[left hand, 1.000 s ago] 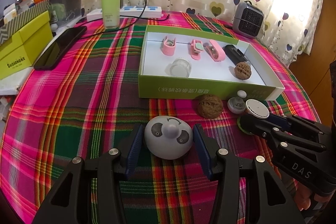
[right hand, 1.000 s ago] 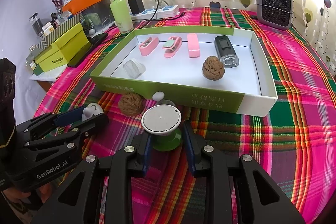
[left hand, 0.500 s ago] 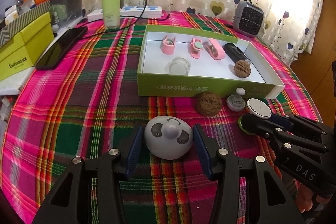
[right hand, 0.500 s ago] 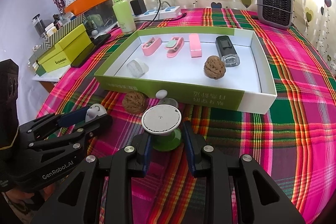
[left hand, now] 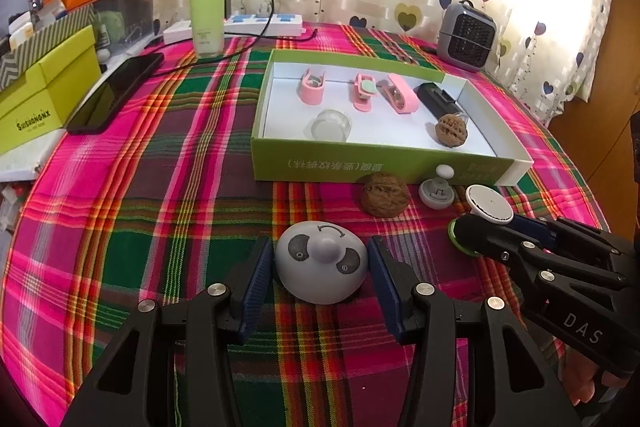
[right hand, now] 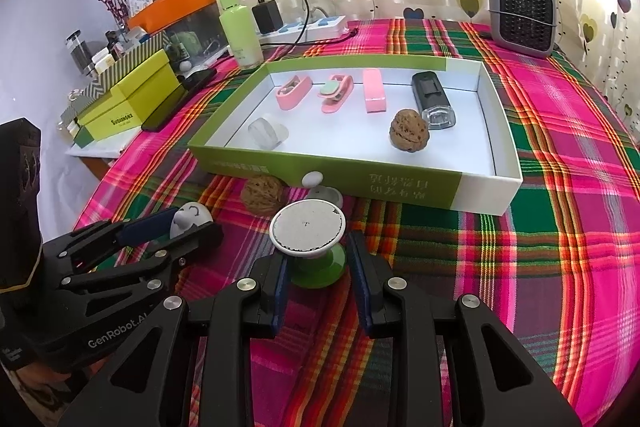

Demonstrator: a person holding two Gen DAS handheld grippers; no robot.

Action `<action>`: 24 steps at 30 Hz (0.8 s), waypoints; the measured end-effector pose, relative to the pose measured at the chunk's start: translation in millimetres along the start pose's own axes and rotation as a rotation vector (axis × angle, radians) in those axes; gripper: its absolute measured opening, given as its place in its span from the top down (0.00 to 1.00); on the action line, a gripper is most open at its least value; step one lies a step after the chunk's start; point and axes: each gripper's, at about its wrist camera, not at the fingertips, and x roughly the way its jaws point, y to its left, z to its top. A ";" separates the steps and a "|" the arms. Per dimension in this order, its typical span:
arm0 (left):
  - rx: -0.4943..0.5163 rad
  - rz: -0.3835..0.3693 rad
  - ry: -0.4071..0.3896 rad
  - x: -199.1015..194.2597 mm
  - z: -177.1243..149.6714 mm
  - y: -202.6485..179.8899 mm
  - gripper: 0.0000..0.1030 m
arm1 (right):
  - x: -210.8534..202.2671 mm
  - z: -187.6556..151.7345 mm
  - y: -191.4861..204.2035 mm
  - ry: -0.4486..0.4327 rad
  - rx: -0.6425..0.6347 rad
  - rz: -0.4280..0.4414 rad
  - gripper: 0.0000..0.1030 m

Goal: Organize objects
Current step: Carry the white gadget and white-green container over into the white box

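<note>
Fingers of the left gripper (left hand: 321, 269) pinch a grey dome knob (left hand: 321, 267) at lower centre of the frame; the right gripper (right hand: 318, 269) clamps a green-based white disc (right hand: 308, 233) at its green base. A walnut (left hand: 385, 200) sits before the green box (left hand: 360, 167).

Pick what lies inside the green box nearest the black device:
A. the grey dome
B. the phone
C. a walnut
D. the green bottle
C: a walnut rests on the box floor right beside the black device; a second walnut lies outside on the cloth.
</note>
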 end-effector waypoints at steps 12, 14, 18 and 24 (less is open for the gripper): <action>0.004 -0.012 -0.051 -19.6 10.0 -8.2 0.54 | -16.5 8.4 3.2 -0.047 -0.010 0.015 0.72; 0.004 -0.015 -0.058 -21.7 12.3 -9.0 0.54 | -18.3 10.2 3.3 -0.052 -0.011 0.016 0.72; 0.008 -0.020 -0.068 -24.7 16.2 -10.3 0.54 | -20.9 13.2 4.2 -0.062 -0.017 0.015 0.72; 0.013 -0.024 -0.080 -27.5 21.8 -12.8 0.54 | -25.0 19.0 4.4 -0.082 -0.020 0.020 0.72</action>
